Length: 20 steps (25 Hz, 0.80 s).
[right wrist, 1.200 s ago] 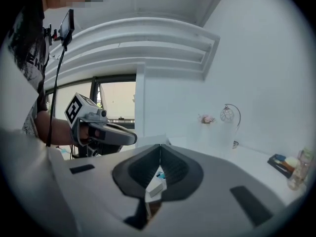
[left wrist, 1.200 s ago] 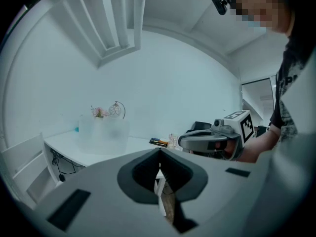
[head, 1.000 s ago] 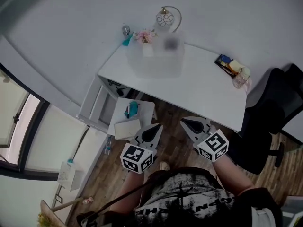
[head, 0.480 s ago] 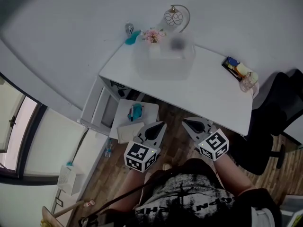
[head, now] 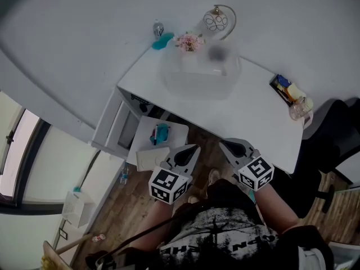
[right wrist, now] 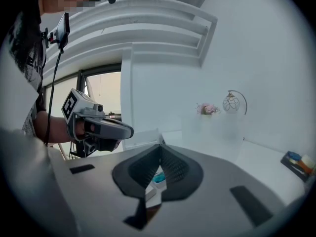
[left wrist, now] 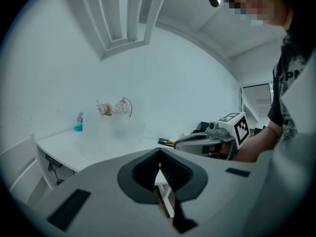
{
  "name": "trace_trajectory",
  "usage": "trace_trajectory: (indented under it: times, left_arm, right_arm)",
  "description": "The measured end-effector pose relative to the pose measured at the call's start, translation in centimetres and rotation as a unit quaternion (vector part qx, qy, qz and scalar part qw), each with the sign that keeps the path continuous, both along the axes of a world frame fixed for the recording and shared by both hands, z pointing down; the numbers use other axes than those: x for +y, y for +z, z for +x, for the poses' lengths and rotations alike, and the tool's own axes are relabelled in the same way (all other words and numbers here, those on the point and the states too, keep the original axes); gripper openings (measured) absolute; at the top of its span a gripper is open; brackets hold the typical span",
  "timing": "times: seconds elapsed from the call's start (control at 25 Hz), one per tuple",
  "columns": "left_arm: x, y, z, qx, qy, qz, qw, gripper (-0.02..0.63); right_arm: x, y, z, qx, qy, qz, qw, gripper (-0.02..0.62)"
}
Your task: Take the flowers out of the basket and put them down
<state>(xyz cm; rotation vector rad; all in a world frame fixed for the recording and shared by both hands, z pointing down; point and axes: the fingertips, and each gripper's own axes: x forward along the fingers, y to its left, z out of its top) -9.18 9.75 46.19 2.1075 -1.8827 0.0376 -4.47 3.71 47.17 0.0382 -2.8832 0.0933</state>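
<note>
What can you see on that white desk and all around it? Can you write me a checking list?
Surface: white desk, mostly bare, against a white wall.
Job's things: pink flowers at the desk's back edge; what holds them is too blurred to tell.
Clutter: globe lamp, teal bottle, tray of small items, clear jar.
Grippers: left gripper and right gripper both shut, empty, held short of the desk.
Cables: dark cables under the desk's left end.
Surroundings: small side table, black chair, wooden floor.
</note>
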Motion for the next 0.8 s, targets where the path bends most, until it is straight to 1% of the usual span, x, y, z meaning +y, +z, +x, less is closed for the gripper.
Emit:
trace_trajectory:
  times: [0.36,0.6,0.8]
  left_arm:
    - [-6.1,0.3,-5.1,-0.002,-0.046,-0.007,0.9989,0.014]
    - [-10.0,-0.2,-7.8,-0.001,-0.078,-0.011,0.9969,0.014]
    - [-12.7,-0.4,-8.7,0.001,-0.095,-0.014,0.9954,0.014]
  right_arm:
    - [-6.1,-0.1,-5.8,-0.010,-0.047,-0.001,0.999,0.015]
    - [-10.4,-0.3,-7.8,-0.009,-0.069,-0.004,0.998,0.015]
    - [-13.2,-0.5,-8.7,-0.014,-0.084,-0.009,0.996,0.015]
